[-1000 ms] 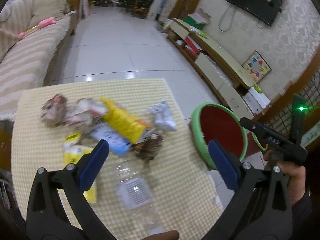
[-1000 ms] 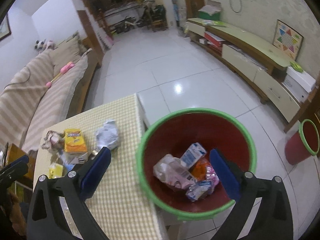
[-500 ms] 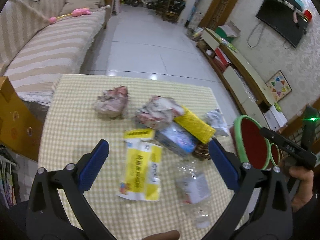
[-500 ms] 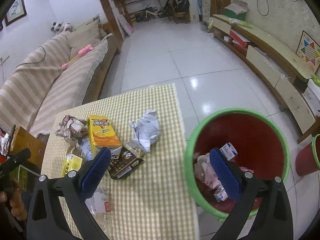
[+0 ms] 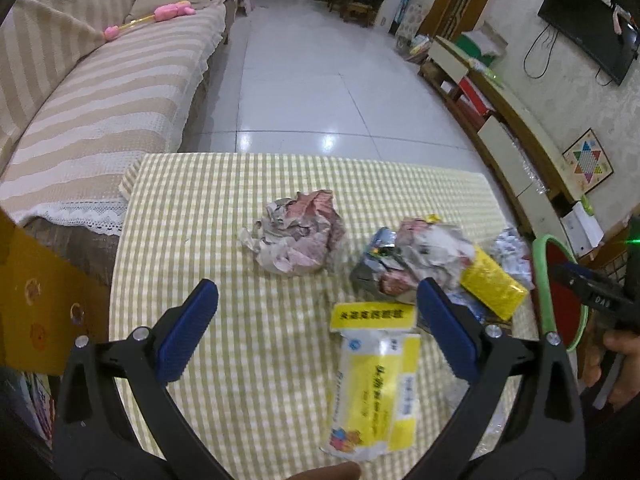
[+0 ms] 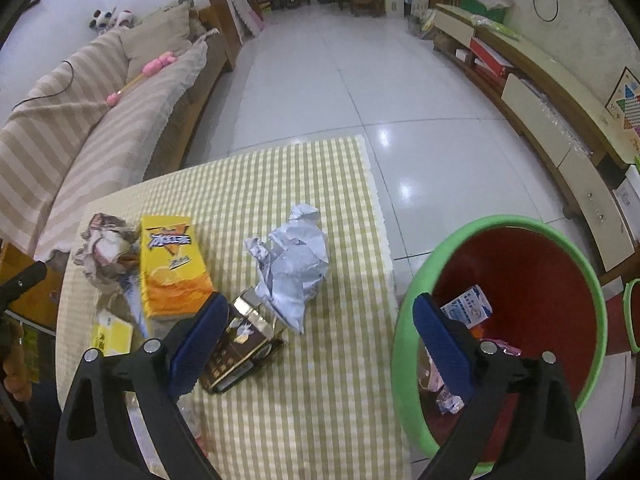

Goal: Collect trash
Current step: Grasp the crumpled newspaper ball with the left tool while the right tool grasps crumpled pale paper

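Trash lies on a yellow checked tablecloth (image 5: 208,216). In the left wrist view I see a pinkish crumpled paper ball (image 5: 298,238), a second crumpled wad (image 5: 416,256), a yellow box (image 5: 492,282) and a yellow-white packet (image 5: 374,376). My left gripper (image 5: 316,332) is open and empty above the cloth, the packet near its right finger. In the right wrist view my right gripper (image 6: 320,344) is open and empty above the table's right edge, between a dark foil carton (image 6: 238,350) and the green-rimmed red bin (image 6: 532,264). A white crumpled paper (image 6: 294,264) and an orange juice box (image 6: 172,264) lie ahead.
The bin holds a small blue-white carton (image 6: 468,306) and wrappers. A striped sofa (image 5: 92,92) stands left of the table, with a yellow cardboard box (image 5: 36,304) at its near end. A low TV cabinet (image 6: 540,92) runs along the right wall. A second red bin (image 6: 632,312) stands far right.
Both grippers have swung left, away from the bin and over the table. The left view now centres on the pink paper ball and the yellow packet. Both grippers stay open.
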Demonstrator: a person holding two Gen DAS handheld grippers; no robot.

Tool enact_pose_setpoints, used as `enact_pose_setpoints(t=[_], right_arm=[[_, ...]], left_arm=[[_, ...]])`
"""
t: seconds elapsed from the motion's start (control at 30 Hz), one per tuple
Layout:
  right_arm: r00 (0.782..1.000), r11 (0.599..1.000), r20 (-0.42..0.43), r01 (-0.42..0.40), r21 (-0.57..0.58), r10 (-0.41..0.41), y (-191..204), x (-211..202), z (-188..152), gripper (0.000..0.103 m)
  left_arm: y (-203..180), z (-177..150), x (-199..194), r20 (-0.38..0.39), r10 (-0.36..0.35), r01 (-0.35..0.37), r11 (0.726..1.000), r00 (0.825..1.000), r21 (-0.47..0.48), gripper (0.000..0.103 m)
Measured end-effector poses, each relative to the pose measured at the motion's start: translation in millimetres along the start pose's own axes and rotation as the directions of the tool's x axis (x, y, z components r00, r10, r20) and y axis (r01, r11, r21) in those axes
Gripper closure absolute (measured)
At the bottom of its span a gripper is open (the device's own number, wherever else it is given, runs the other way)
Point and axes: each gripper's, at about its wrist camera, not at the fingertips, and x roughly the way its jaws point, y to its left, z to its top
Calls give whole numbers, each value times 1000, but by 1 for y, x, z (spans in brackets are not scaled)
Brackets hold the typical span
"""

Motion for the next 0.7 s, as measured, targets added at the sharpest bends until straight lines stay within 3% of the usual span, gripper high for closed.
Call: enact_pose_setpoints(t=[0.43, 0.57, 0.7], right_arm=[[995, 998, -89, -48, 31, 51, 9, 59, 25, 20], [993, 999, -114, -41, 23, 44, 12, 71, 26, 30], [990, 999, -132, -47, 19, 49, 15, 80, 24, 31]], left_arm=[[10, 20, 55, -71, 53, -51, 998, 996, 32, 6], [13, 23, 70, -93, 63, -61, 998, 994, 26, 6], [13, 26, 81, -109, 55, -53, 998, 993, 15, 8]])
